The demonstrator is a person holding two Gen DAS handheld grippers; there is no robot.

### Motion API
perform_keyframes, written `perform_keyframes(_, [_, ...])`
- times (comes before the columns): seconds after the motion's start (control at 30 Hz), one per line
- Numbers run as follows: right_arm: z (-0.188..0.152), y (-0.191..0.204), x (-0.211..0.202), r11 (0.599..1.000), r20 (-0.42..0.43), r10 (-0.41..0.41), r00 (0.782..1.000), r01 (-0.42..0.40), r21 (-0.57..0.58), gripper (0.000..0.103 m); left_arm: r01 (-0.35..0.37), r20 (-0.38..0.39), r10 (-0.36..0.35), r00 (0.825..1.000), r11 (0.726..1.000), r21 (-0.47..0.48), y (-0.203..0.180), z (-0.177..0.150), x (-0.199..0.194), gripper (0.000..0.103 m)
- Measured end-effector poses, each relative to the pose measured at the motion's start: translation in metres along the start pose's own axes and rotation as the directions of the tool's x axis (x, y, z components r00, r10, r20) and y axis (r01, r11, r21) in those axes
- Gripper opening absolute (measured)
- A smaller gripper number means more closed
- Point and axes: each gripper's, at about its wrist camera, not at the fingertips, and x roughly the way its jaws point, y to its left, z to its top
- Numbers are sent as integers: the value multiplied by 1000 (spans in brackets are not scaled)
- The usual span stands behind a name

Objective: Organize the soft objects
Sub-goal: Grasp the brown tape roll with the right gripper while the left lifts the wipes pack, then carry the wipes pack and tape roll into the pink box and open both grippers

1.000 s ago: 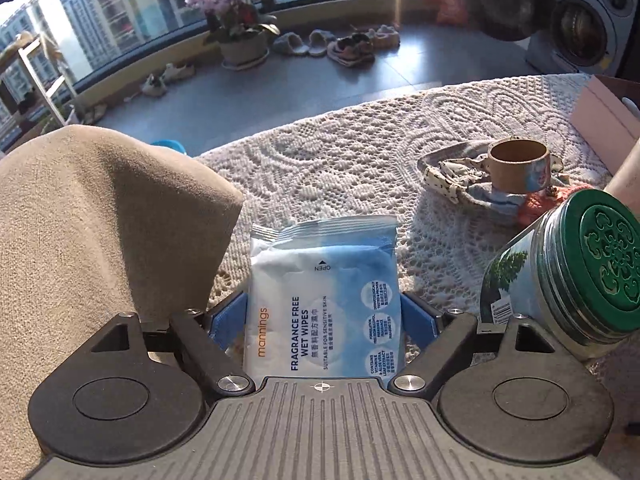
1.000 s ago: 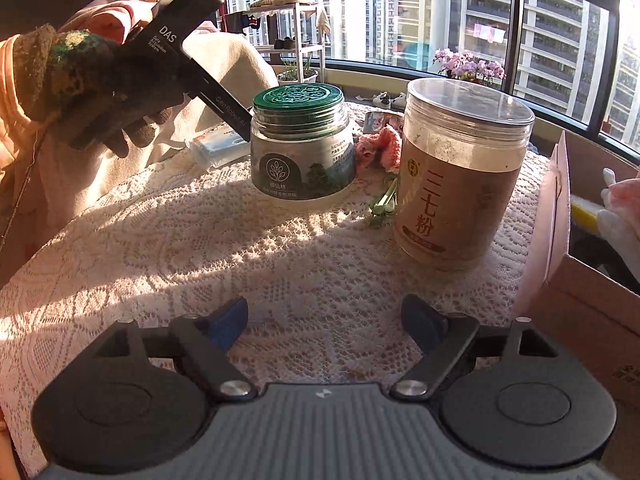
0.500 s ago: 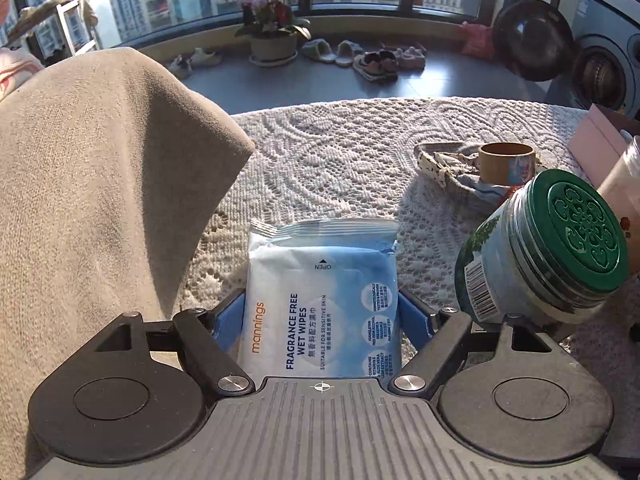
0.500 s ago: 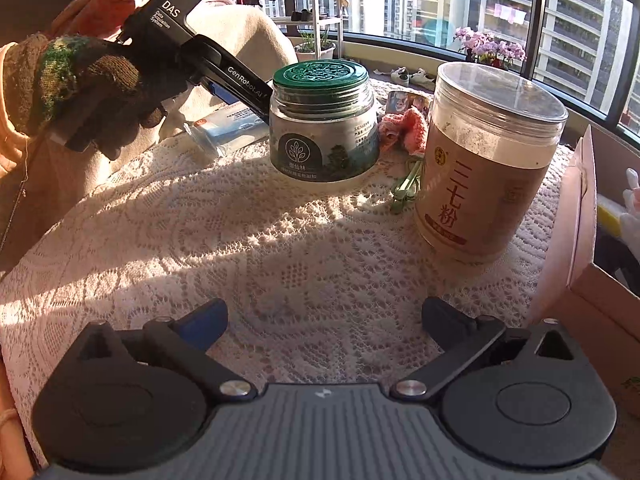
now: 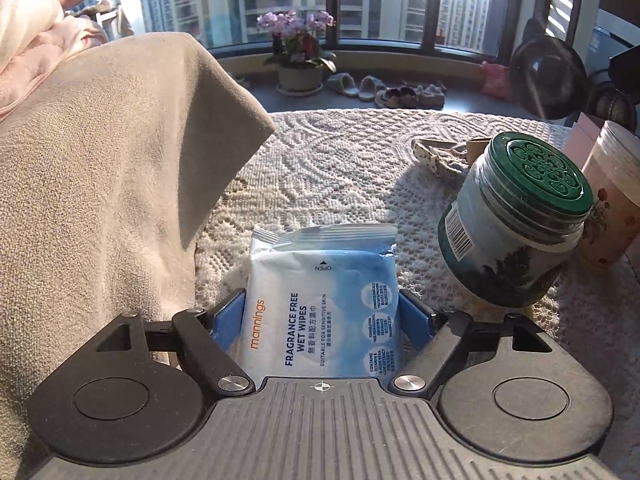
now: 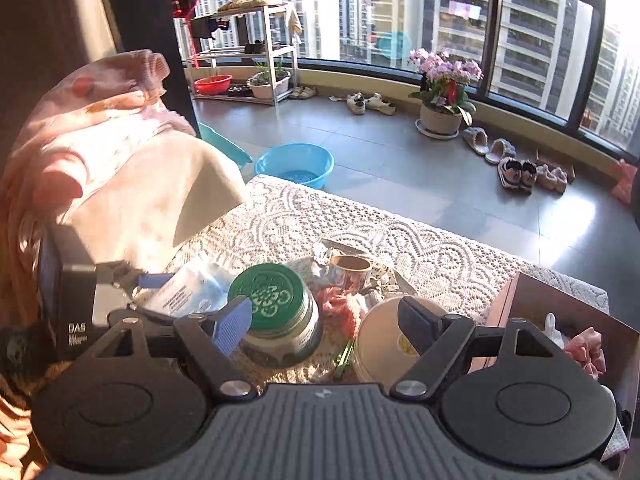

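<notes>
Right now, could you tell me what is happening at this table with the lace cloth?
A person is tidying soft items with handheld tongs in each hand. The left tongs grip a pack of wet wipes by its sides, above the lace tablecloth. The right tongs are open and empty, their jaws having just been closing, held high over the green-lidded jar and a round tub. A cardboard box sits at the right.

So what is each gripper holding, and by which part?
The left gripper holds the wet wipes pack by its two side edges, near its bottom end. The right gripper holds nothing.
</notes>
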Motion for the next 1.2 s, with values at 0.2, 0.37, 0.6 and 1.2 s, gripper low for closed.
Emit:
perform_keyframes(0.2, [47, -14, 89, 984, -195, -59, 979, 90, 152, 81, -7, 44, 7, 999, 1000, -3, -1, -10, -6, 86])
perform_keyframes(0.37, [49, 3, 125, 981, -260, -184, 948, 195, 19, 81, -5, 54, 5, 999, 1000, -3, -1, -11, -9, 86])
perform_keyframes(0.6, [55, 4, 139, 980, -277, -167, 946, 191, 63, 78, -15, 97, 17, 995, 1000, -16, -3, -16, -11, 84])
perform_keyframes(1.2, [46, 29, 92, 995, -181, -91, 979, 95, 14, 43, 64, 155, -51, 987, 995, -76, 2, 3, -41, 82])
